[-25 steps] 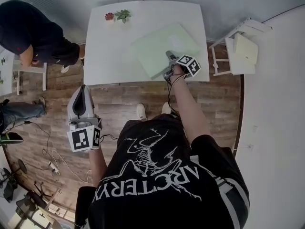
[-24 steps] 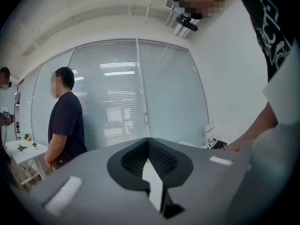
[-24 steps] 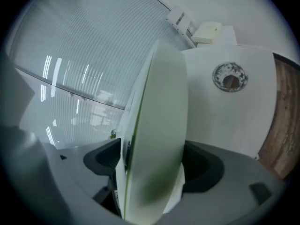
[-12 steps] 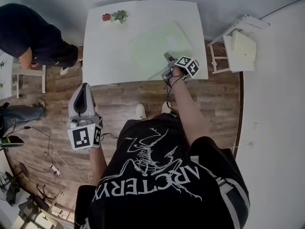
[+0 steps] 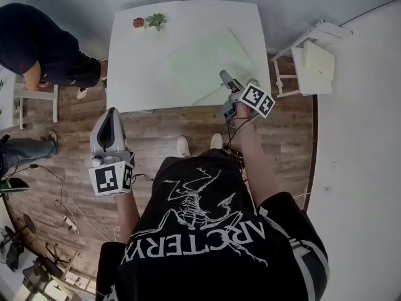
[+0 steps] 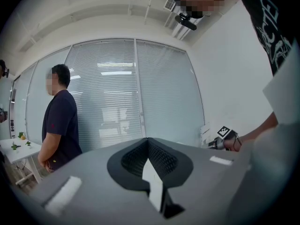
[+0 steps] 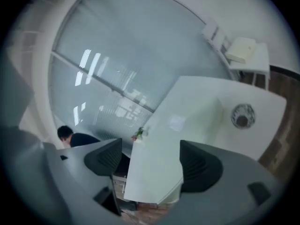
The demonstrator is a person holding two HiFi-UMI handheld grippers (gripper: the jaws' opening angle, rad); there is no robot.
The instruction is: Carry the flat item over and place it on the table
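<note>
Pale green flat panel (image 5: 207, 64) lies flat on the white bench (image 5: 135, 74), on the bench's right half, nearer its front edge than its back. Panel is skewed to the bench edges. Long axis looks to run roughly across the bench's width, right end swung toward the back edge. One corner points at the front edge and sits close to it; can't tell if it overhangs.

Right tool (image 5: 224, 78) is released: jaws wide apart, nothing between them, only the bench top seen through the gap (image 7: 150, 158). Tips hover at the panel's front-right edge, above the bench's front-right corner. Contact with the panel not clear.

Left tool (image 5: 108, 119) is clenched on nothing, pads pressed together (image 6: 149, 161), held well off the bench's front-left corner over the wood floor.

Judgement: placing looks done, step is the let-go and clear-off. To do it well, keep the jaws wide, back out along the jaw line and slightly up so a pad doesn't drag the panel toward the front edge.

Two small potted plants (image 5: 156, 21) at the bench's back-left corner. A person (image 5: 44, 42) stands left of the bench.
</note>
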